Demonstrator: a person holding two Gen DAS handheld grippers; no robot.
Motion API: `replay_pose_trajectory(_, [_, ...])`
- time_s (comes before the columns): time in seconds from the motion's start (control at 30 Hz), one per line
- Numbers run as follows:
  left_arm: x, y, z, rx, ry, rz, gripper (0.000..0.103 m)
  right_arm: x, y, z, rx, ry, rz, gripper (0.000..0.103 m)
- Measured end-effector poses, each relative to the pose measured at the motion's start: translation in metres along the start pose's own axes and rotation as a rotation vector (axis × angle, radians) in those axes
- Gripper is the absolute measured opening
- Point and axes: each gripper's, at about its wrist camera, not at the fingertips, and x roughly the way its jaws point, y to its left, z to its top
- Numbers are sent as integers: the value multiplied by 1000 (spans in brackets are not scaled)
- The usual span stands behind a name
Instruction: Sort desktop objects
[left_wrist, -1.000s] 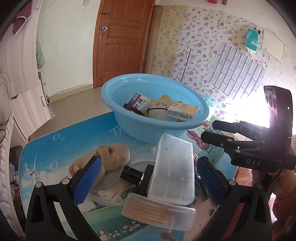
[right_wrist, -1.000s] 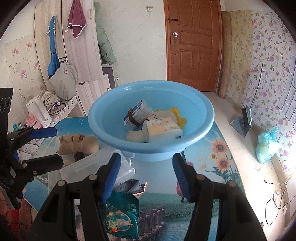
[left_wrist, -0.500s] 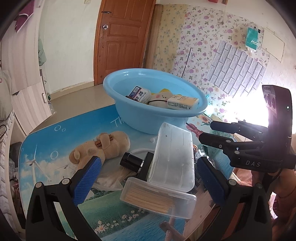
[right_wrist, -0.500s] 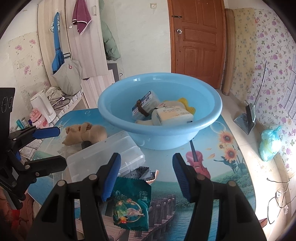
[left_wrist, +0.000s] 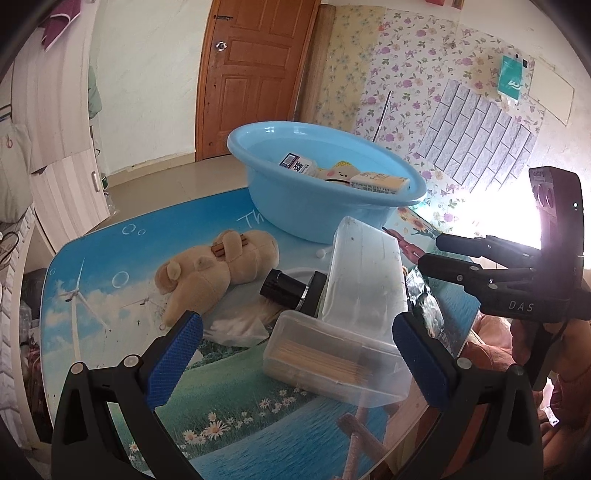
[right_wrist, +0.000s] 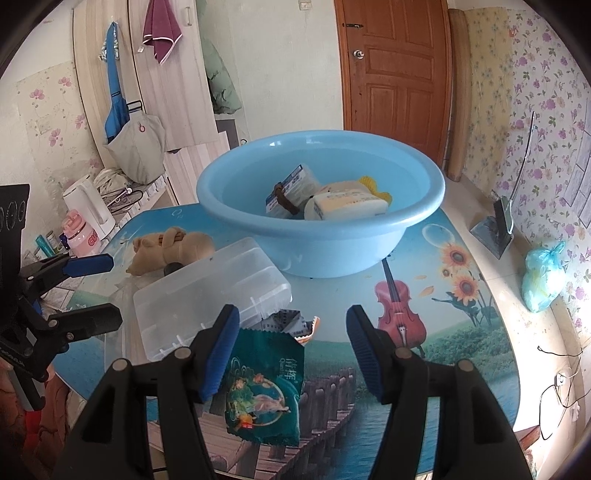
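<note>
Both tools hang wide and empty over the picture-printed table (right_wrist: 461, 332); the left tool (left_wrist: 295, 354) frames a clear plastic box of wooden sticks (left_wrist: 332, 358), which it should straddle across the short sides, then lift toward the round light-blue plastic basin (right_wrist: 321, 236), while the right tool (right_wrist: 291, 350) hovers above a teal foil snack packet (right_wrist: 266, 387)

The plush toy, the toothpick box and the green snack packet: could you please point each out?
plush toy (left_wrist: 207, 275), left wrist view, on its body.
toothpick box (left_wrist: 332, 360), left wrist view, on its clear front.
green snack packet (right_wrist: 264, 387), right wrist view, on its printed face.
</note>
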Motion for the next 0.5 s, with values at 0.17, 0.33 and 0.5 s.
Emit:
replay_pose_trajectory(0.17, [-1,5,-11,-14,9,1,103,-1,1,-4,6,1,10,66])
replay_pose_trajectory(0.33, [0,14,-18,-42,24,-13,103,-2,4,-9,-1,4,24,66])
replay_pose_trajectory(0.5, [-5,10,-22,-47,21,-39,103,-2,5,-11,-5,15,29,67])
